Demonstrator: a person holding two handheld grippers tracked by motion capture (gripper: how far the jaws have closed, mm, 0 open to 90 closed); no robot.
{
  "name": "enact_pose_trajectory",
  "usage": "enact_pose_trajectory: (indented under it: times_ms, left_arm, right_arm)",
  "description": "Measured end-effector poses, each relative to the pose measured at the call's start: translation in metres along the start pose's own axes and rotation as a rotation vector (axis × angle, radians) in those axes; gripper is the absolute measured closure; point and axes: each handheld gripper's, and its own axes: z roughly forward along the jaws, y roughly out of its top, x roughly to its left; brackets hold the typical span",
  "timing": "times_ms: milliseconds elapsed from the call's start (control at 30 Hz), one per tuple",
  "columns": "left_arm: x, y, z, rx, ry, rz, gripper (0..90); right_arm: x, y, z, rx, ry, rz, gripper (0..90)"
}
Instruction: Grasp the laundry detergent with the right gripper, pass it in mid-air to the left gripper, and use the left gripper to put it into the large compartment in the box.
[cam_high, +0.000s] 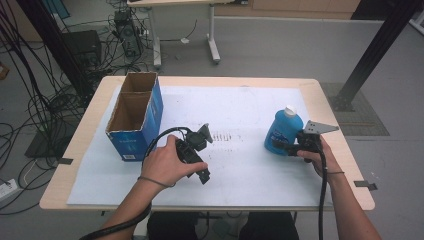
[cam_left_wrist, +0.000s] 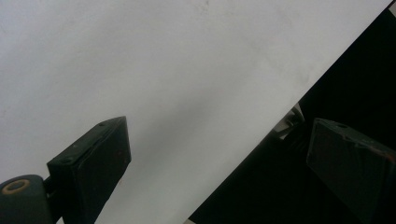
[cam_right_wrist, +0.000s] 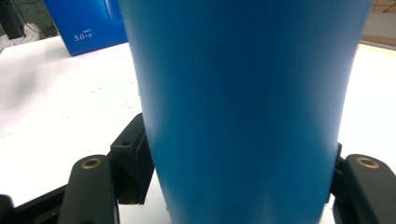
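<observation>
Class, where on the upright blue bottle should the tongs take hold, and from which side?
Grip the blue bottle low on its body, coming level from the person's right, as the right tongs do. It stands upright, so its flanks are open there and the white cap stays clear.

Both claws are black with 2 blocky jaws and brass-ringed pivots. The right claw (cam_high: 286, 146) carries a grey 3-cornered plate at 1 o'clock; black cables trail from it and the left claw (cam_high: 200, 150). Thin wristbands, bare forearms.
</observation>
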Motion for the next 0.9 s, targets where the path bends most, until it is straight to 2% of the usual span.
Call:
enact_pose_trajectory:
  times_ms: [233,900]
  left_arm:
    - [0.0003,0.0002,-0.0003,0.000,0.001,0.001,6.8]
    - [0.0005,-0.0018,0.0004,-0.003,0.000,-0.002,6.8]
  right_arm:
    - [-0.0004,-0.0011,-0.0002,-0.001,-0.004,0.010,37.8]
    - [0.0016,-0.0031,0.0000,-0.011,-0.014,-0.022,40.0]
